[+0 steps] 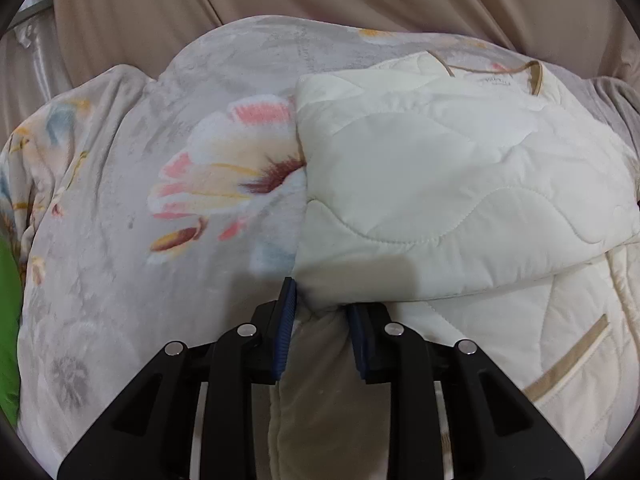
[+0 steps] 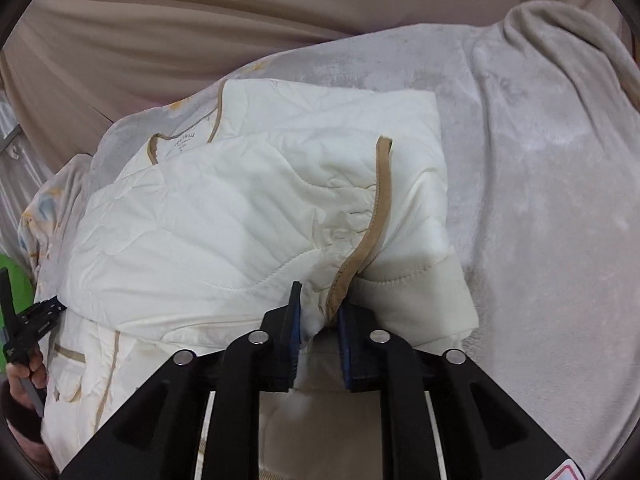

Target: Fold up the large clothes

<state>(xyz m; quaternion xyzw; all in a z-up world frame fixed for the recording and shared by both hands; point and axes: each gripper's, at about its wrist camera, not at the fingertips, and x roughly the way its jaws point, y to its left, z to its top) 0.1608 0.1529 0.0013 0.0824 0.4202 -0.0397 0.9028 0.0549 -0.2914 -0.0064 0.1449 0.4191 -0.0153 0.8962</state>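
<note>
Left hand-held gripper [image 1: 318,312]: pinching the cream quilted jacket [image 1: 460,184] edge.
Right hand-held gripper [image 2: 320,312]: clamping its tan-trimmed fold.
Floral blanket [image 1: 180,184]: lying underneath.

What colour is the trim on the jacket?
Tan, on a cream quilted jacket; the trim shows best in the right wrist view.

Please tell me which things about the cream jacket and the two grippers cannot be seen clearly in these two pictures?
- Label print inside the cream jacket collar: too small in both views.
- Jacket's hem: cut off at the lower edge in both views.
- Left gripper fingertips: hidden by the folded layer, left wrist view.
- Green object: cut off at the left edge, both views.
</note>
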